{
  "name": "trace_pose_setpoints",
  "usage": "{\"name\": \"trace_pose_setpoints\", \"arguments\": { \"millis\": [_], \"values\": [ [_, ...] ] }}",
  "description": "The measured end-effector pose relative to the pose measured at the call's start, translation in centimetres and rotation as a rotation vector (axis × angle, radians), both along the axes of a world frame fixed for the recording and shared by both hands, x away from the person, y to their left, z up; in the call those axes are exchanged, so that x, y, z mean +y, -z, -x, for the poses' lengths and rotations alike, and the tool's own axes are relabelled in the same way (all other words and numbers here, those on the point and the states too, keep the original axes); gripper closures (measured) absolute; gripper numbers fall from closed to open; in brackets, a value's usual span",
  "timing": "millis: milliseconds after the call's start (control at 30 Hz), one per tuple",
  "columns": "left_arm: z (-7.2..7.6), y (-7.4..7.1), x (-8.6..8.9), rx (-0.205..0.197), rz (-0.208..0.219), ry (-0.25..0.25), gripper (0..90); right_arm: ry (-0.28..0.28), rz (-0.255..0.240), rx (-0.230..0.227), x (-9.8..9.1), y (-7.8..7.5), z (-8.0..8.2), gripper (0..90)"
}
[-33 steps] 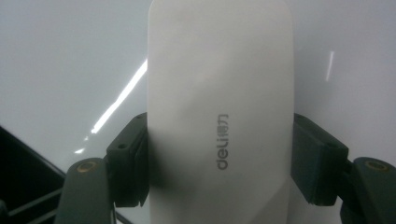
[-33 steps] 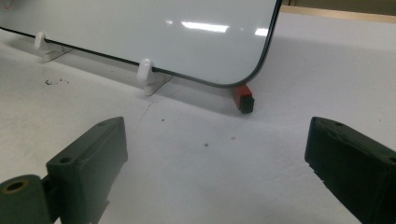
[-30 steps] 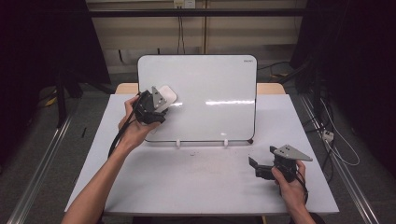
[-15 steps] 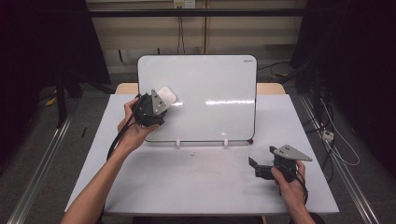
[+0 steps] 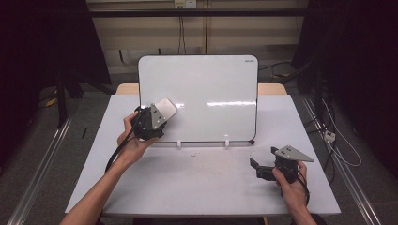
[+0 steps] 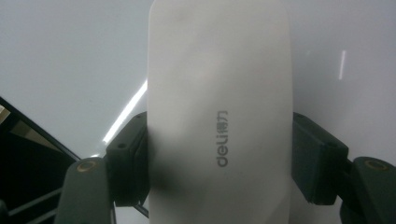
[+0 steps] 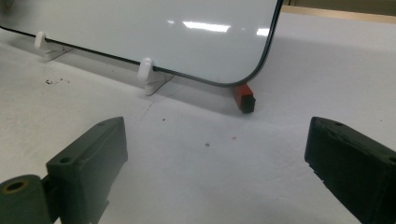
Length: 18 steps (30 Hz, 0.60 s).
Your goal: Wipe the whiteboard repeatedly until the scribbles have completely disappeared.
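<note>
A white whiteboard eraser with a grey printed logo sits clamped between the jaws of my left gripper, which is shut on its two long sides. In the high view that gripper holds the eraser against the lower left part of the upright whiteboard. The board's face looks blank white. My right gripper rests on the table at the front right, open, with nothing between its jaws.
The whiteboard stands on white clip feet on a white table. A small red and black block lies under the board's lower right corner. Cables run along the floor at right.
My left gripper has moved down the board's left side with the eraser. The right gripper has stayed where it was.
</note>
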<state>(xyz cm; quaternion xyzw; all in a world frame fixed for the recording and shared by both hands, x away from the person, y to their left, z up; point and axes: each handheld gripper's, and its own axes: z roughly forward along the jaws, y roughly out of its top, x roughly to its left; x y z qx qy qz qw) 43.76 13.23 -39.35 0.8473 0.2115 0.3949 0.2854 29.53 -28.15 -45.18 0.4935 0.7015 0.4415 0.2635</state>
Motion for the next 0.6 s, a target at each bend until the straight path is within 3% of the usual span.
{"name": "trace_pose_setpoints", "arguments": {
  "millis": [300,600],
  "values": [
    [1.1,1.5,-0.2,0.000,0.003,0.002,31.2,0.002,-0.003,0.002,0.0,0.0,0.0,5.8],
    [1.9,2.0,-1.3,0.014,-0.006,-0.017,31.1,0.001,0.001,0.002,0.1,0.0,0.0,5.8]
  ]
}}
